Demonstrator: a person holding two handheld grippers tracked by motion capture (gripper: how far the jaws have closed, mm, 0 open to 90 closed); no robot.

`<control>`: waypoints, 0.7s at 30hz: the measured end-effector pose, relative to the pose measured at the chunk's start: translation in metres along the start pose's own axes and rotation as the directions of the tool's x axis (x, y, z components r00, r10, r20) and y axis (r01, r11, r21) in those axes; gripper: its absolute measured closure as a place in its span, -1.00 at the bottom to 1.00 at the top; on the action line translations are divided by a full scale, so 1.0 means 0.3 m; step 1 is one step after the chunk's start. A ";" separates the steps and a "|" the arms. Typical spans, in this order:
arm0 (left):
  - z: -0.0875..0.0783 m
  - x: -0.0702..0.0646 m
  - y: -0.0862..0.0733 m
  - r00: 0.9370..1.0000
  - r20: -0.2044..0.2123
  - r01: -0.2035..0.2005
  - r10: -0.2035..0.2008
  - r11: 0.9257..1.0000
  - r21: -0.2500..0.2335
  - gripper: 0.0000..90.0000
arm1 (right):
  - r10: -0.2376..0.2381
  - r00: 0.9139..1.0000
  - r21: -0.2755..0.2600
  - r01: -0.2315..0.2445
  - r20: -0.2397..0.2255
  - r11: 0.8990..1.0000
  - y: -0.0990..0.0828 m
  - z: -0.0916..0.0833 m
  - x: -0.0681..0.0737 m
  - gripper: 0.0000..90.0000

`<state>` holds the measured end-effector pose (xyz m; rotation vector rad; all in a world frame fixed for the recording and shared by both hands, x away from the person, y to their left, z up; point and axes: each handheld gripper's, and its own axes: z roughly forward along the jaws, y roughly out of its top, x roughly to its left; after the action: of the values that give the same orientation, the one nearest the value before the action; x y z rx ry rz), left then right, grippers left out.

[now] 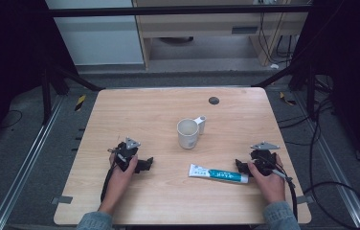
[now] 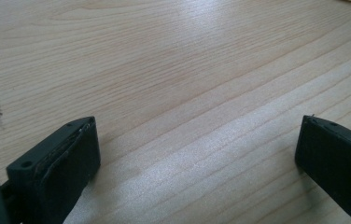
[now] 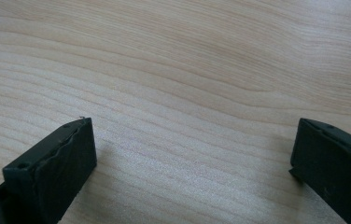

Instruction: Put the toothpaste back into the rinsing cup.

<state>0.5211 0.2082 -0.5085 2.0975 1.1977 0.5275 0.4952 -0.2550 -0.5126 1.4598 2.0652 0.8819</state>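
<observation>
While both hands rest low on the wooden table [image 1: 120,110], the left gripper [image 1: 145,164] and the right gripper [image 1: 240,165] are held with jaws wide apart and nothing between them, only bare wood being seen there. The toothpaste tube [image 1: 219,173] is laid flat just beside the right gripper, its end toward it. The white cup [image 1: 187,133] is stood upright near the table's middle, beyond the tube.

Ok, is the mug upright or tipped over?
Upright: the white mug stands on its base on the table, open mouth facing up.
</observation>
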 end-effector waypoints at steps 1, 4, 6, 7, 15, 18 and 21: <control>-0.001 -0.001 -0.001 1.000 0.000 0.000 0.000 1.000 0.001 -1.00 | 0.000 1.000 0.000 0.000 0.000 1.000 0.000 0.000 0.000 -0.99; -0.001 -0.001 -0.001 1.000 0.000 0.001 -0.001 1.000 0.000 -1.00 | -0.002 1.000 0.000 0.002 -0.001 1.000 0.000 0.000 -0.001 -0.99; -0.001 -0.001 -0.001 1.000 0.000 0.001 -0.001 1.000 0.000 -1.00 | -0.001 1.000 0.001 0.001 -0.007 1.000 0.001 0.000 -0.002 -0.99; -0.001 -0.001 -0.001 1.000 0.000 0.001 -0.001 1.000 0.001 -1.00 | 0.000 1.000 0.001 0.000 -0.008 1.000 0.001 0.000 -0.002 -0.99; 0.000 -0.002 0.000 1.000 -0.002 0.003 -0.003 1.000 0.001 -1.00 | -0.017 0.999 -0.026 0.016 -0.027 1.000 -0.006 -0.013 -0.014 -0.75; 0.000 -0.002 0.000 1.000 -0.003 0.005 -0.005 1.000 0.000 -1.00 | -0.049 0.998 -0.022 0.048 -0.036 0.999 0.014 -0.055 -0.014 -0.64; -0.002 -0.002 -0.001 1.000 -0.002 0.003 -0.003 1.000 0.002 -1.00 | -0.080 0.996 -0.029 0.079 -0.034 0.996 0.040 -0.095 0.004 -0.66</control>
<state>0.5202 0.2079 -0.5084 2.0973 1.2029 0.5278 0.4832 -0.2579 -0.4843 1.3467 2.1126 0.9070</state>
